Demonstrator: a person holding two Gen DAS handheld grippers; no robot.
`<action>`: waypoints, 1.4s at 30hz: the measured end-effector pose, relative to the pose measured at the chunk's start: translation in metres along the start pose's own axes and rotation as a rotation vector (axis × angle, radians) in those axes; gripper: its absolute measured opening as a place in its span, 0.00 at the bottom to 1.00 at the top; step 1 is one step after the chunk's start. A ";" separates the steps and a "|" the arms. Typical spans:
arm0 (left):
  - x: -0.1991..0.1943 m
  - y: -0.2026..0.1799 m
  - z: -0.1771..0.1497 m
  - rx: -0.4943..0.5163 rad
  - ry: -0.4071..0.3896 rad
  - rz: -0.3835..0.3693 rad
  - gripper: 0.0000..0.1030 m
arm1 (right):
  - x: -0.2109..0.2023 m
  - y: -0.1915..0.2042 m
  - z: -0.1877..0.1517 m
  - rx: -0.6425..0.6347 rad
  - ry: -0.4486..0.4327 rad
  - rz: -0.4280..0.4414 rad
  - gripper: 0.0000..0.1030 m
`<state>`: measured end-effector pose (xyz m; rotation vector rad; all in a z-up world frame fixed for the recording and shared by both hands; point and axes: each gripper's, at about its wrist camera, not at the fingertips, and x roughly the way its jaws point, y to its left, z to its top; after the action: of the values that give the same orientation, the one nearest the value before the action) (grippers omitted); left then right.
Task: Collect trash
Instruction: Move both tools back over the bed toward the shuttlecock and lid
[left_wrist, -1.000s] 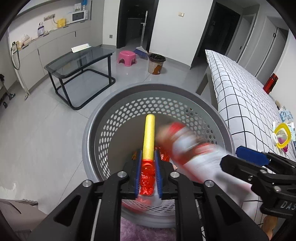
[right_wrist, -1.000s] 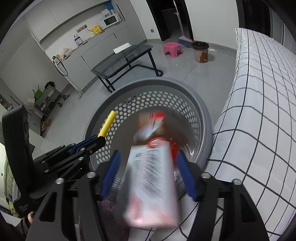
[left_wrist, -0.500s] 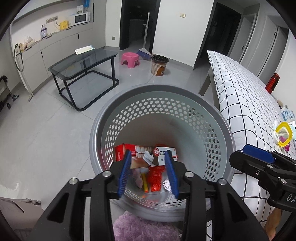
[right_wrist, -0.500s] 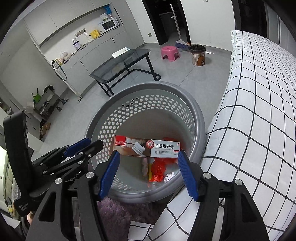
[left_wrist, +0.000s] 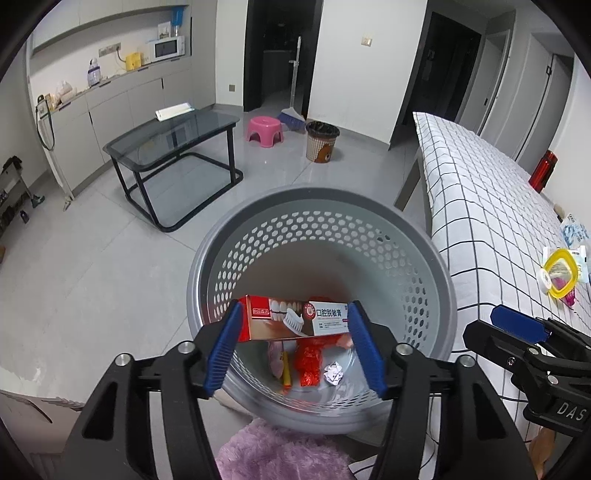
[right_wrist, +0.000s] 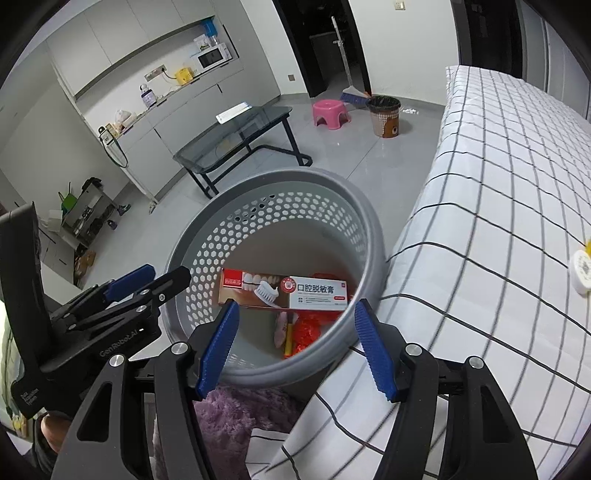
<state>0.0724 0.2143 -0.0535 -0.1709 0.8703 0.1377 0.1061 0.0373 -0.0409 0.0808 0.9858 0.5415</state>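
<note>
Inside the grey basket (left_wrist: 258, 236), a toothpaste box (left_wrist: 295, 322) and wrappers (left_wrist: 308, 363) are already collected; both the left gripper (left_wrist: 293, 350) and right gripper (right_wrist: 295, 343) are held wide apart, empty, while litter (left_wrist: 559, 271) is left on the bed (left_wrist: 480, 206).

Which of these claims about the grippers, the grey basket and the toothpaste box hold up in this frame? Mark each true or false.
1. The toothpaste box lies inside the grey basket. True.
2. The left gripper is shut on the box. False: it is open and holds nothing.
3. The right gripper is open and empty. True.
4. The basket holds only the box. False: a red wrapper and a crumpled paper ball lie below it.
5. A pink stool stands on the floor. True.
</note>
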 end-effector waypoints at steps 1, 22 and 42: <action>-0.002 -0.003 0.000 0.005 -0.002 -0.001 0.59 | -0.003 -0.001 -0.001 0.002 -0.005 -0.002 0.61; -0.040 -0.117 -0.020 0.151 -0.047 -0.136 0.80 | -0.107 -0.100 -0.071 0.118 -0.174 -0.210 0.66; -0.042 -0.259 -0.014 0.239 -0.085 -0.227 0.88 | -0.173 -0.261 -0.078 0.226 -0.230 -0.407 0.68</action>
<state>0.0847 -0.0439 -0.0063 -0.0392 0.7704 -0.1699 0.0723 -0.2836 -0.0308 0.1367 0.8062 0.0444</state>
